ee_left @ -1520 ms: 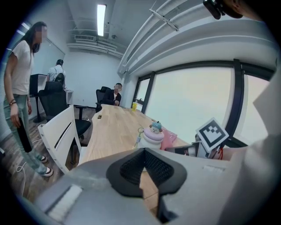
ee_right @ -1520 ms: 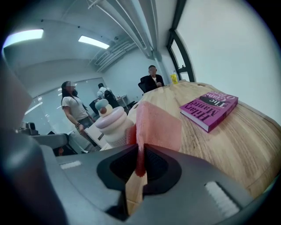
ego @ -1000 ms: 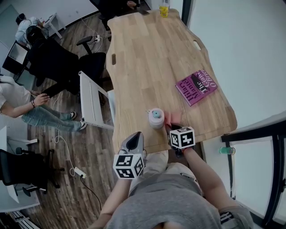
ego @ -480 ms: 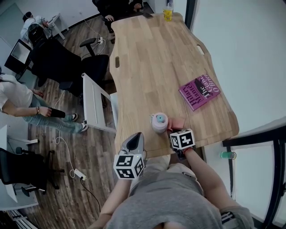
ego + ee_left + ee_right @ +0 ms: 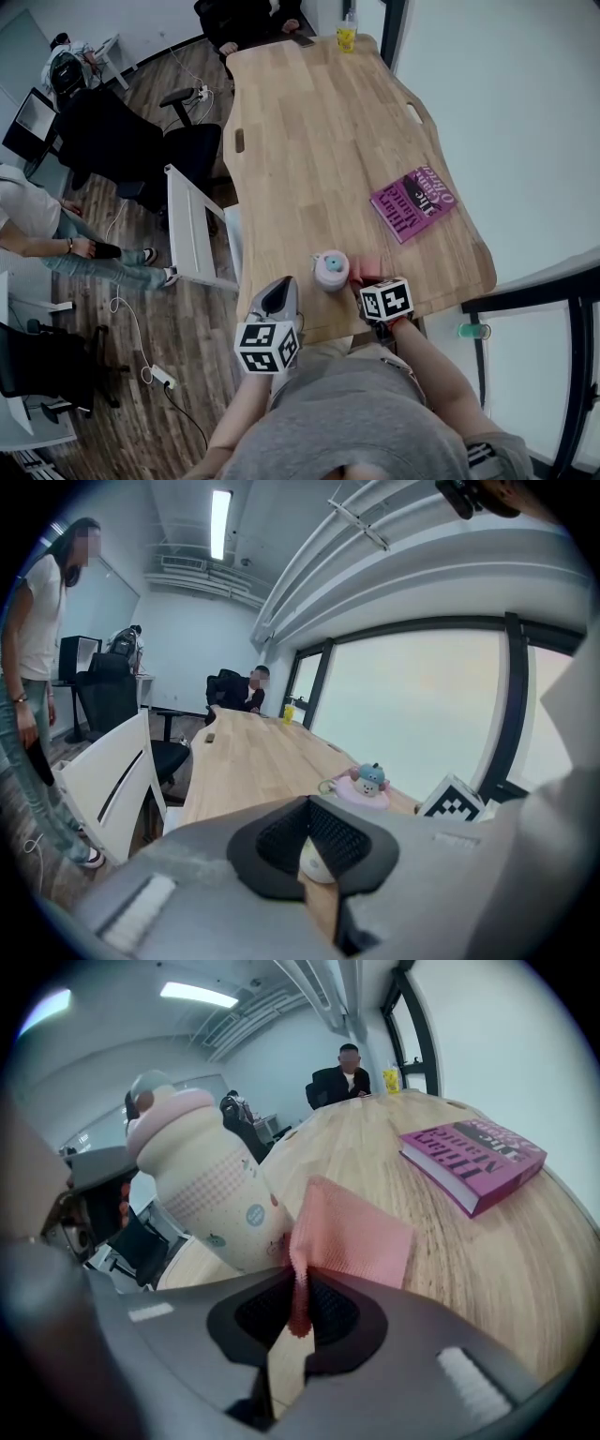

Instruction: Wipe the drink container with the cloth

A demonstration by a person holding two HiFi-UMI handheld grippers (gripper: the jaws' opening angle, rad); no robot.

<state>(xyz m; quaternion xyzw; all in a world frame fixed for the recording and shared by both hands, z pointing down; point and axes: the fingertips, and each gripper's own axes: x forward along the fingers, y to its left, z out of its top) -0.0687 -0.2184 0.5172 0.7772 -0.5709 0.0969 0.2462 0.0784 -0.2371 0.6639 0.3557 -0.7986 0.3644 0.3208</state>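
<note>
Right gripper: jaws pinch one edge of the cloth; I judge it soft and limp, so it should drape.

Bottle: upright near the table's near edge, just beside the cloth; probably light, smooth and easily tipped; I would brace it mid-body. The lid is on; contents unseen.

Left gripper: jaws pressed together, empty, apart from the bottle.

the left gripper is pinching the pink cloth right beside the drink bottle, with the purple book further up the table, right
Not the left: the right gripper is pinching the pink cloth beside the drink bottle, as the right gripper view shows. The left gripper has no cloth in it. The purple book does lie further up the table.
</note>
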